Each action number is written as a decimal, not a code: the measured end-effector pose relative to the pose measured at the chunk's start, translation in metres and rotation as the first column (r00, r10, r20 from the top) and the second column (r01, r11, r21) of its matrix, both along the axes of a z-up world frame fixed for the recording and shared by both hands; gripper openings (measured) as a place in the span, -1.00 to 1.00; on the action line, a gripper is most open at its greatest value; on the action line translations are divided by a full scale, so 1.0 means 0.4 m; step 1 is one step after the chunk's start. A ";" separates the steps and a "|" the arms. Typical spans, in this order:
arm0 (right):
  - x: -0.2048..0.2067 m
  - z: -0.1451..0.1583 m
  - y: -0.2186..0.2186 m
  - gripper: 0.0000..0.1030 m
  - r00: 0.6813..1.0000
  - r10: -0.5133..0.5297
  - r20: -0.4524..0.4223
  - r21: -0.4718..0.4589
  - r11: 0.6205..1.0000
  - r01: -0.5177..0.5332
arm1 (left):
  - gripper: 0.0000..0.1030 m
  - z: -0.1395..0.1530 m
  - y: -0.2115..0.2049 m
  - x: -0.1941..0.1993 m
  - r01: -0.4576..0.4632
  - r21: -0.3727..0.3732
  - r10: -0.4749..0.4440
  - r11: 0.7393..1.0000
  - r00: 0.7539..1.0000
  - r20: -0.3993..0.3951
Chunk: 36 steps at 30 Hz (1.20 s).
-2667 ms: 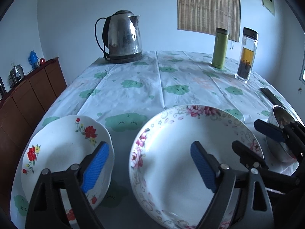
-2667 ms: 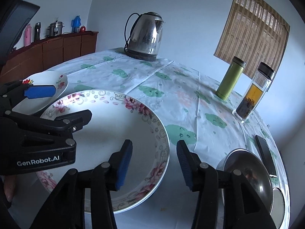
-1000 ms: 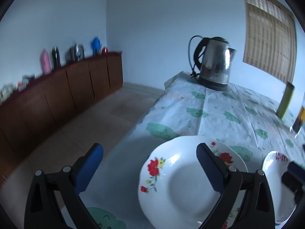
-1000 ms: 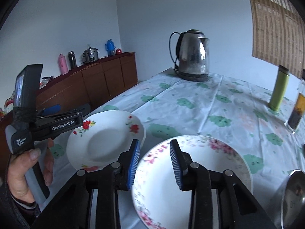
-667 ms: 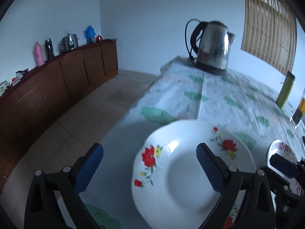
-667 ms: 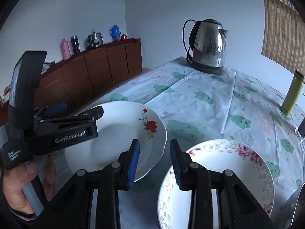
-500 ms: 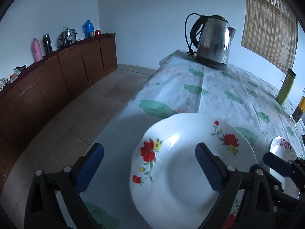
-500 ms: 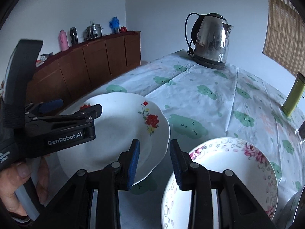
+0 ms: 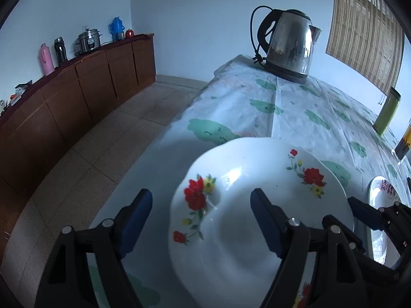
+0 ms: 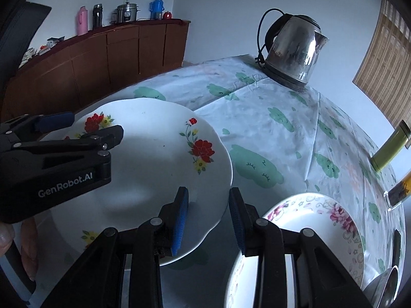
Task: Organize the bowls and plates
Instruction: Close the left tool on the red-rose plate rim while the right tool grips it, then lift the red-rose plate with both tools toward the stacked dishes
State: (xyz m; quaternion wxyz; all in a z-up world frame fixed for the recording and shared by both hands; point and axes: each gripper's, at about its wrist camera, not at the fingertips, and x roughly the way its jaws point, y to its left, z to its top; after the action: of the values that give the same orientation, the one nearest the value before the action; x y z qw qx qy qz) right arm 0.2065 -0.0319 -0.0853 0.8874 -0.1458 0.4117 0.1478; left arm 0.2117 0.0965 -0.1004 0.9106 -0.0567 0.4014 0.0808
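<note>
Red-flower plate [image 10: 154,159] sits at table's near left corner, partly over edge. Glazed ceramic: stiff, slick, breakable; best hold is rim, one pad above, one below.

Left gripper [image 9: 200,213] open wide, straddling plate's left rim.

Right gripper [image 10: 208,213] open, bracketing plate's right rim, not clamped.

Pink-flower plate [image 10: 308,231] just beside on right; kettle [image 10: 292,54] well apart. Floor drop on left is main hazard.

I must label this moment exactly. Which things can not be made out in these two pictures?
- Red-flower plate: near edge hidden behind left gripper, left view; whether the fingers touch it is unclear.
- Pink-flower plate: cut off by the right gripper, right view.
- Metal bowl: only a sliver at the right view's corner.
- Amber jar: cut by the right view's edge.
</note>
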 end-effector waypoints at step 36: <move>-0.041 0.047 -0.048 -0.35 0.999 -0.024 0.038 0.143 0.990 0.018 | 0.16 0.034 -0.028 -0.034 0.070 -0.011 -0.068 0.997 0.993 0.100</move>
State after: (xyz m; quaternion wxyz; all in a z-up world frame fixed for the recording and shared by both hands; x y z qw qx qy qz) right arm 0.1902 -0.0509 -0.0664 0.9049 -0.0804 0.3842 0.1645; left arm 0.1982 0.0853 -0.0869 0.9312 -0.0535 0.3580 0.0433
